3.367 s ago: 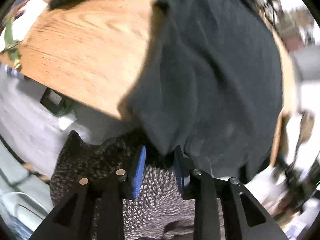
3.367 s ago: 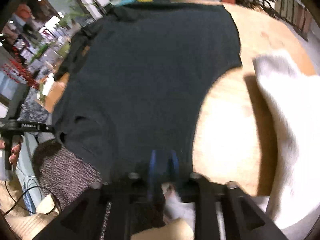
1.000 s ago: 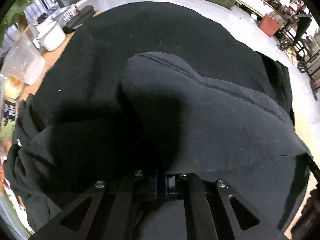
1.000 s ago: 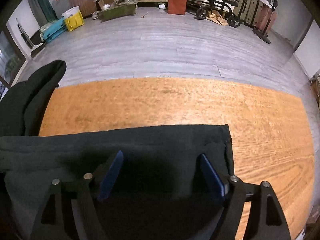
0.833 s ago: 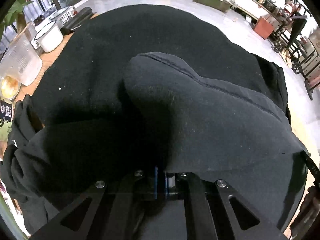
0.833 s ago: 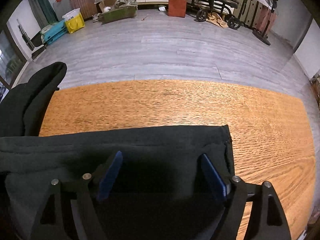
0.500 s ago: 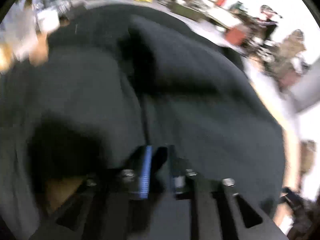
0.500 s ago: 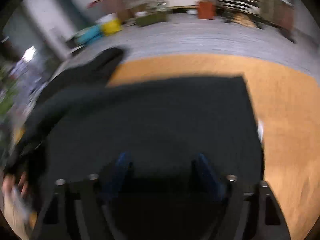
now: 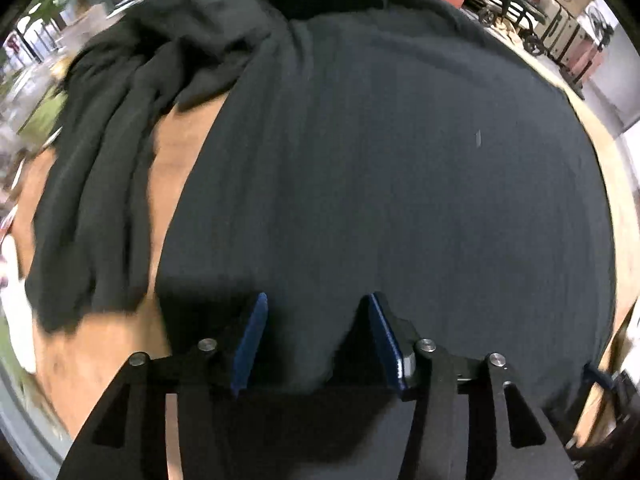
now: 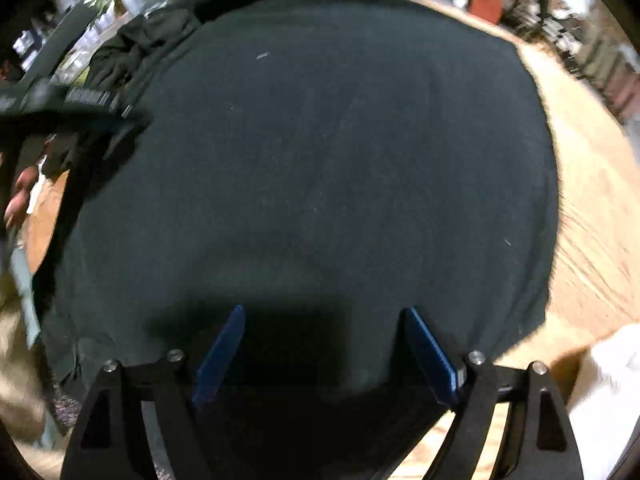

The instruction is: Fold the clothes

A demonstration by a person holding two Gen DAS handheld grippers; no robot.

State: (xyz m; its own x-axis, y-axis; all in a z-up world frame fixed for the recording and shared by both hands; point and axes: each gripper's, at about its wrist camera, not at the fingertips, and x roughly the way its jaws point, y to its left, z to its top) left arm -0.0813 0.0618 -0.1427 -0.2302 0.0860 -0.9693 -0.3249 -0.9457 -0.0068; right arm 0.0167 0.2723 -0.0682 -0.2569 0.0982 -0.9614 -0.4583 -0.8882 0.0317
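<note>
At the bottom of the left wrist view, the left gripper (image 9: 314, 336) points steeply down with its blue fingers (image 9: 250, 338) spread and still opening; dark cloth lies below the gap, but neither pad presses on it. The right gripper (image 10: 324, 354), at the bottom of the right wrist view, has its fingers (image 10: 430, 354) wide apart over the same cloth, gripping nothing.

The dark garment (image 9: 380, 184) lies flat on the wooden worktop (image 10: 592, 232) and fills the middle of both views, its surface smooth and its near edge running under the grippers. In the left wrist view a bunched, wrinkled part of dark fabric (image 9: 108, 184) trails along the left side up to the upper left, with bare wood between it and the flat panel.

In the right wrist view a white cloth (image 10: 608, 396) sits at the lower right on the worktop, just beside the garment's corner. Along the left edge a person's hand (image 10: 18, 196) shows, blurred. Beyond the worktop, at the top of both views, the room is cluttered and smeared.
</note>
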